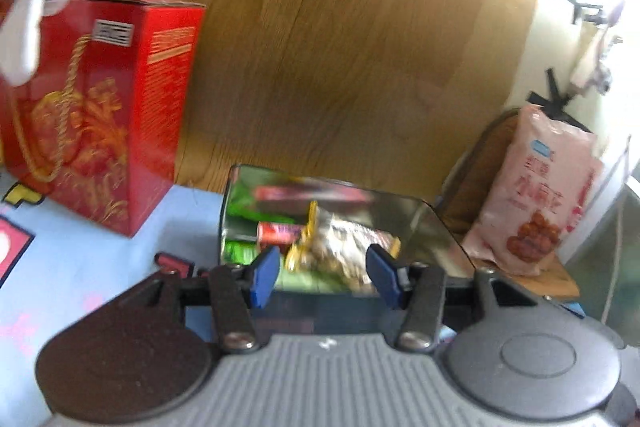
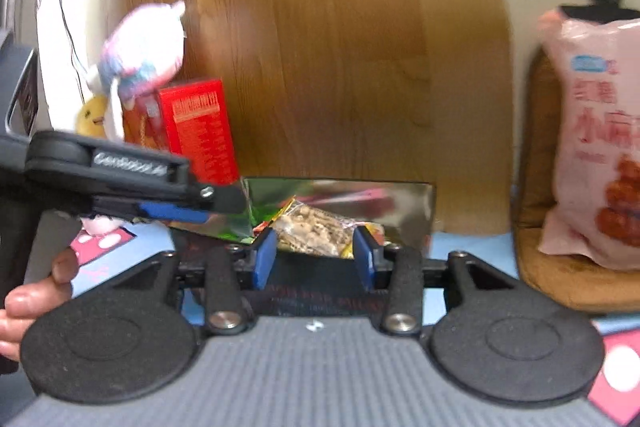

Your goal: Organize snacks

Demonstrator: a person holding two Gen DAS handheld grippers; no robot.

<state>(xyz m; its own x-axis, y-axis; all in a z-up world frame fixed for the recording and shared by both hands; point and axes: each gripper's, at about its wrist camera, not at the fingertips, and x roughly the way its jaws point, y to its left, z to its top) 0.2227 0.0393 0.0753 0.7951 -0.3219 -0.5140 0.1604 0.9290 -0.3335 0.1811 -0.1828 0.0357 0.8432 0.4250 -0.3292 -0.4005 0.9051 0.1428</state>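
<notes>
Both claws hover empty over a shiny metal tin (image 1: 424,223) of snack packets.
Left claw (image 1: 326,273) and right claw (image 2: 316,255) stand parted, gripping nothing; a clear nut packet (image 2: 316,231) lies below.

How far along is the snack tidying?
Partly done: several packets, including a clear nut packet, already lie in the shiny tin box. Nothing is in hand; both pairs of fingers stand open. The pink snack bag still waits outside.

Snack packets (image 1: 340,243) lie in the tin (image 1: 436,227); a box (image 1: 100,107) stands left, a bag (image 1: 536,195) right.
</notes>
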